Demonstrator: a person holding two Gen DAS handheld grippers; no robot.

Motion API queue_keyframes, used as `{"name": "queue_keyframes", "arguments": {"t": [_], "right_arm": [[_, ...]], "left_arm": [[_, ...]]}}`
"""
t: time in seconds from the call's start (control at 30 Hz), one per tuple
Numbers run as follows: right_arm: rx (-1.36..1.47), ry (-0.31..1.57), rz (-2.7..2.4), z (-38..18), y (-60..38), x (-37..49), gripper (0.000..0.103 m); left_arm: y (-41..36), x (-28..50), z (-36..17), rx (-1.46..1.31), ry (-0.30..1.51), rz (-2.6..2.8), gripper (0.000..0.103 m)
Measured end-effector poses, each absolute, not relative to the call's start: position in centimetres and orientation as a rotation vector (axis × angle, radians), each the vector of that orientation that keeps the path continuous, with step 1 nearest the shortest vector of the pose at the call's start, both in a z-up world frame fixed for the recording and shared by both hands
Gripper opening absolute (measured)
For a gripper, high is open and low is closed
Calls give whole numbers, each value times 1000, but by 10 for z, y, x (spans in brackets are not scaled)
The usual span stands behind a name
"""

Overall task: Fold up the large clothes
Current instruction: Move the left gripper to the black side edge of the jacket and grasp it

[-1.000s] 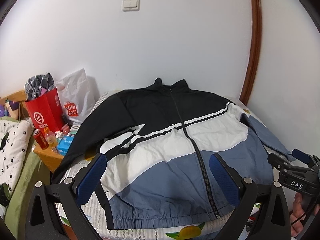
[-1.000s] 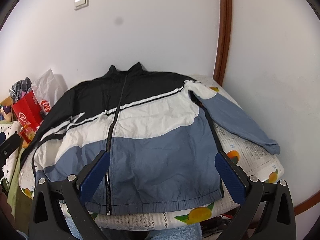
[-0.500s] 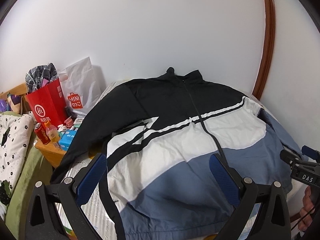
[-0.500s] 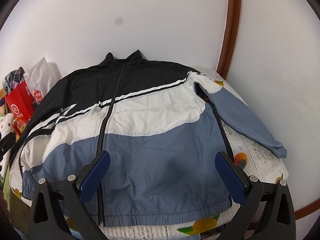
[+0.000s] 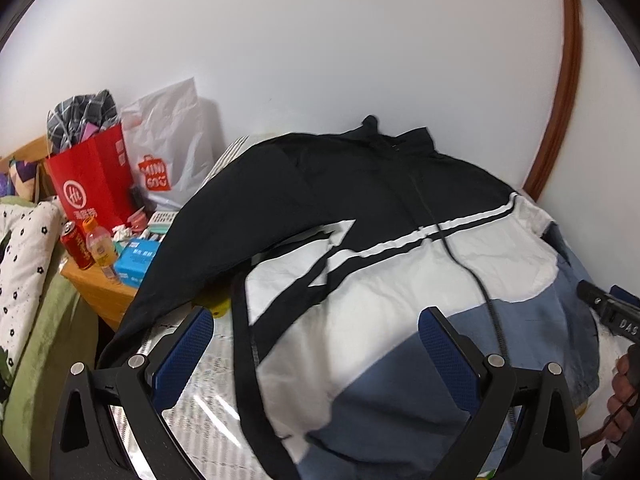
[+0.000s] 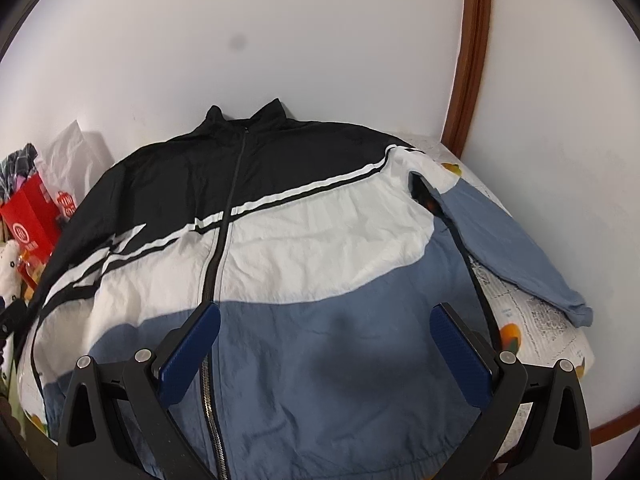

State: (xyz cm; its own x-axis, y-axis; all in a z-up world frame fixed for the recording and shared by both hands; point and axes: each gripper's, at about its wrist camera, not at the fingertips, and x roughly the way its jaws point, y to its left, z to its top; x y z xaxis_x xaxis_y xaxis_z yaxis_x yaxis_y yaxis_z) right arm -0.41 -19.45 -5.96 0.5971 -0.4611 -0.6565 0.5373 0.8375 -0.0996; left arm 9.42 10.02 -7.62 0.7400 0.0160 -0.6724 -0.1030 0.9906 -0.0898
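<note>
Jacket nearer both open hand-held grippers

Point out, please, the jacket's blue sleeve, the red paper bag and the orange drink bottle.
blue sleeve (image 6: 516,256), right wrist view, mid-length of the sleeve.
red paper bag (image 5: 94,180), left wrist view, front panel.
orange drink bottle (image 5: 102,246), left wrist view, its label.

White crinkled plastic shopping bag — orange "MINISO" logo; black plastic body of the right gripper at the frame's edge — white letters "DAS".
</note>
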Motion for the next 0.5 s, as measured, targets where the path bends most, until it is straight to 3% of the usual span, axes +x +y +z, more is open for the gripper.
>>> {"name": "queue_keyframes", "arguments": {"t": [0.33, 0.5], "right_arm": [[155, 737, -540, -70, -191, 16, 102], [136, 761, -501, -84, -177, 24, 93]], "left_arm": [[132, 103, -97, -106, 806, 123, 103], [150, 109, -111, -107, 839, 139, 102]]}}
